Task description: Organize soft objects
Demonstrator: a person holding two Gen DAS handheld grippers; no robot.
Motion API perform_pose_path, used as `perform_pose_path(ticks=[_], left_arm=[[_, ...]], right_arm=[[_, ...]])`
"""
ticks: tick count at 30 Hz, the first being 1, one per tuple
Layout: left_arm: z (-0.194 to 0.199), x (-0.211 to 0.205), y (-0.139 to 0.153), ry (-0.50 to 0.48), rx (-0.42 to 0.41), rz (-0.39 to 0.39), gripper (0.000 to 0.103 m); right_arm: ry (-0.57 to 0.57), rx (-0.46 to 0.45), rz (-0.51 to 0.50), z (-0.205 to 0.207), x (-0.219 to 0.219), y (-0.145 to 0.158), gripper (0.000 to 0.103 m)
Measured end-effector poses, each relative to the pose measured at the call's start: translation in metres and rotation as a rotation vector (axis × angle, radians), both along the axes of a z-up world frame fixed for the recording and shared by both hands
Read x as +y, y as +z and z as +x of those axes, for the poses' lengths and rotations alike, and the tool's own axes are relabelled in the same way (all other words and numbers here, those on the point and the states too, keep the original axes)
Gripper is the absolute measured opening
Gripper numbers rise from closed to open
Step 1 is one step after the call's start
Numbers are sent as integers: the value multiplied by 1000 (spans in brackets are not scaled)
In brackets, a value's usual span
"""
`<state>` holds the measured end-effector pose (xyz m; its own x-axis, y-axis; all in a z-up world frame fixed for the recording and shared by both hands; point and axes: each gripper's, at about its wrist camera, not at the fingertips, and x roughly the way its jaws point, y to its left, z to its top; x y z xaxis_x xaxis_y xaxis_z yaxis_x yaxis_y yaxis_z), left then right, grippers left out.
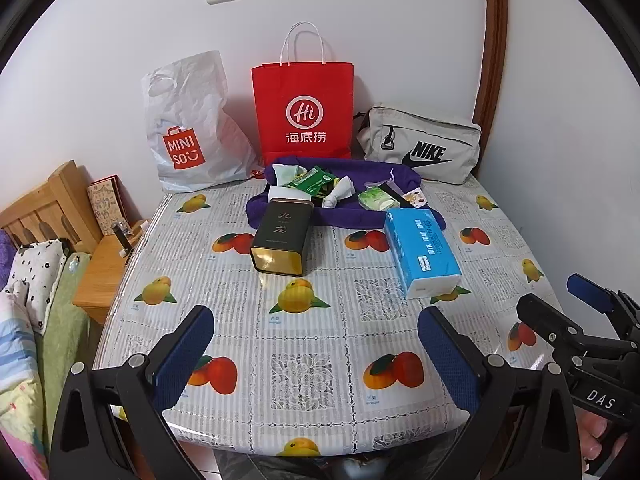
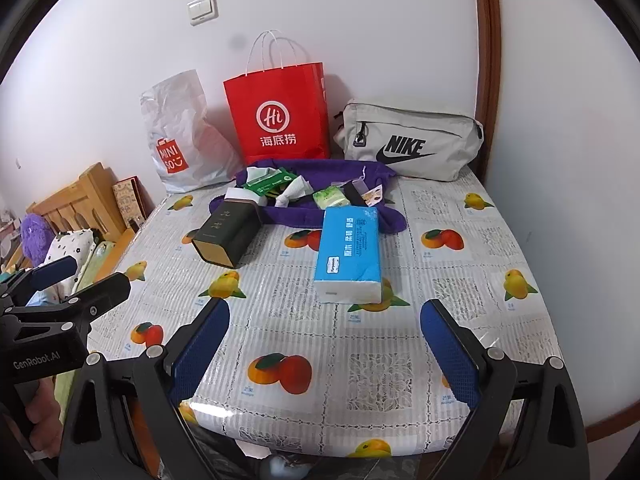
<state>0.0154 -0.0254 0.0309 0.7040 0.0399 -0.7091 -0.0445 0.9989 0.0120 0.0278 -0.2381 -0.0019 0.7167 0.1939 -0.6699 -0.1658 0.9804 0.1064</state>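
Left wrist view: left tongs [image 1: 316, 344] are held spread at lower frame over the counter [image 1: 312, 344], nothing pinched. Right tongs [image 2: 324, 340] are likewise spread. Tissue pack [image 1: 422, 252] is seen right of center, purple cloth [image 1: 348, 216] behind it.

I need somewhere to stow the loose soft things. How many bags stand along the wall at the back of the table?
3: the white Miniso plastic bag on the left, the red paper bag in the middle, and the grey Nike pouch on the right. None seems hidden behind them.
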Motion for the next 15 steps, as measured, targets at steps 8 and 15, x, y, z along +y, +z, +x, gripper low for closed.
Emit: perform_pose_path(ticks=[8,15], left_arm=[[-1,1,-2,-2,10,5,103],[-3,3,-1,5,4,7,103]], right_arm=[[0,3,-3,0,0,-1,96],[-4,2,-1,-1,1,-2,96]])
